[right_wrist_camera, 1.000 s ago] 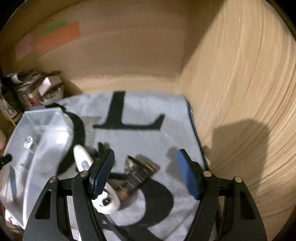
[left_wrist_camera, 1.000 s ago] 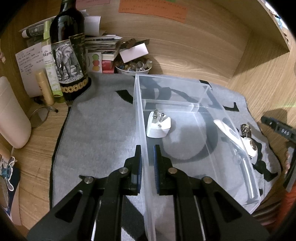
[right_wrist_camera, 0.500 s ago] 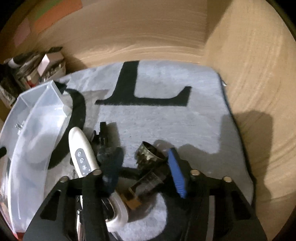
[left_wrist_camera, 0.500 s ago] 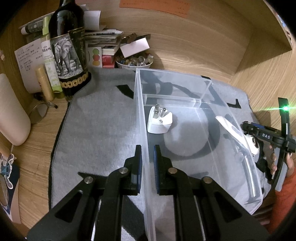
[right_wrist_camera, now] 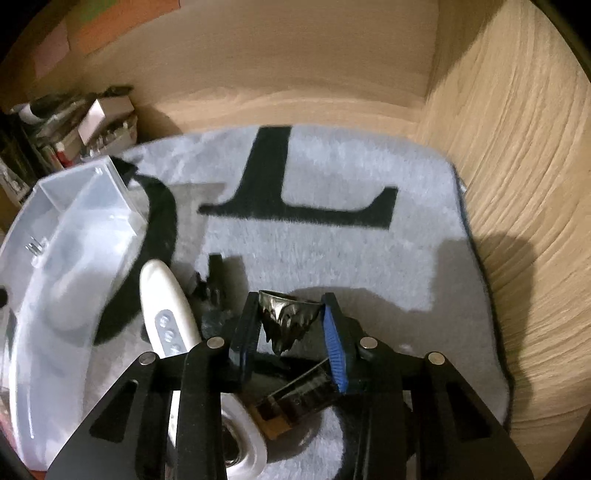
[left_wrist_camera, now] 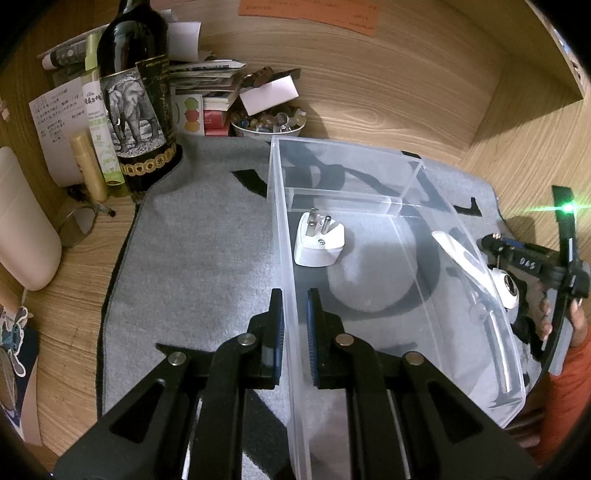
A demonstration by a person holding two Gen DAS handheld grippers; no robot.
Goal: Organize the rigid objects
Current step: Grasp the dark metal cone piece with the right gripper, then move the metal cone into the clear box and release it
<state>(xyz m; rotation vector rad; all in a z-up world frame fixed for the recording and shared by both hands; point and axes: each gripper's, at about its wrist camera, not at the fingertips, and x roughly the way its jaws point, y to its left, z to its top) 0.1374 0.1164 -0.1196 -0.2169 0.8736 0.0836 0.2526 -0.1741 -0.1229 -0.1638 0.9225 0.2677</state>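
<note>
Best lifted the dark metal piece (right_wrist_camera: pixel 288 317), pinched between right gripper (right_wrist_camera: pixel 290 325) jaws, toward the clear bin (left_wrist_camera: pixel 369 184) at ten o'clock, left gripper (left_wrist_camera: pixel 294 314) jaws clamping its wall.

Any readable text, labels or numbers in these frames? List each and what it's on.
"L": large black letter on the grey mat.
"DAS", or close to it: tag on the right gripper; blurry.
Too small or blurred: bottle label, orange note, handwritten sheet.
</note>
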